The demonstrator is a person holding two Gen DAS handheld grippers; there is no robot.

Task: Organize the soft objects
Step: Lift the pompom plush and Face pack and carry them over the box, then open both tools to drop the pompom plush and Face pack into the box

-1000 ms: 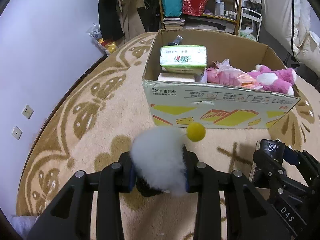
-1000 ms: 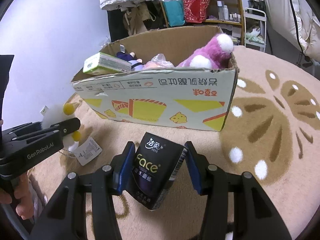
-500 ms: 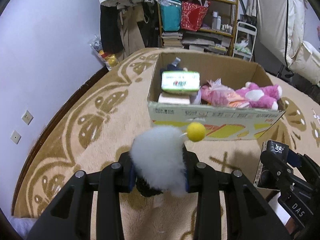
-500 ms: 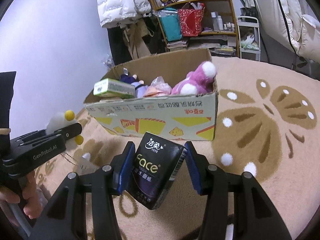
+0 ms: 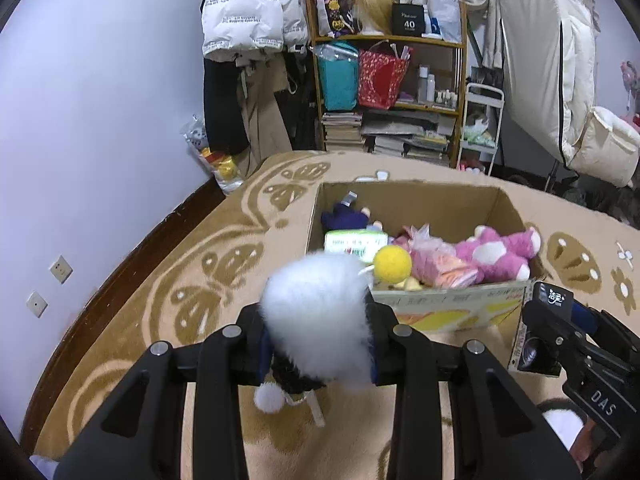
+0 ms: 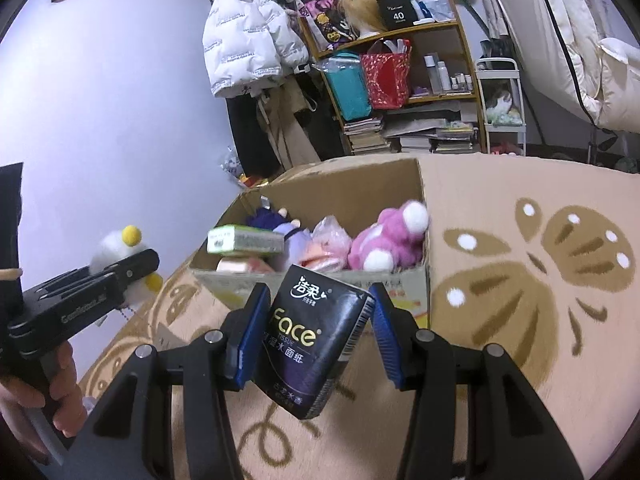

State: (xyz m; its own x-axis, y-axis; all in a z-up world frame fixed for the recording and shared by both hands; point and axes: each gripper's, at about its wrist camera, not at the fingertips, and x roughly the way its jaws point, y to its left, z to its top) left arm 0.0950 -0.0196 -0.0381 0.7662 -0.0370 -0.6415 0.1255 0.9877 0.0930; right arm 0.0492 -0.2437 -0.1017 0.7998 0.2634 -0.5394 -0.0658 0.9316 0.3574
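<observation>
While the left gripper is clenched on a fluffy white plush toy, whose yellow pom-pom sticks up at its upper right, the right gripper grasps a black tissue pack between its blue pads, the pack tilted so that its lower corner hangs below the fingers. Both held things are off the carpet, in front of the near wall of an open cardboard box that stands on the carpet's patterned middle. A small white ball and a tag dangle beneath the plush (the rest of its dark underside is hidden by the fingers).

Inside the box, a pink plush animal with white paws lies against the right wall, a crinkled pink plastic-wrapped item sits beside it toward the middle, a green tissue pack lies at the left near corner, and a dark blue doll rests in the left far corner.

In the right wrist view, a person's hand grips the handle of the left gripper at the picture's left edge, the white plush showing past its fingers. Beyond the carpet's far edge stand a wooden shelf crowded with bags, bottles and stacked books, and a white puffer jacket hanging by the wall.
</observation>
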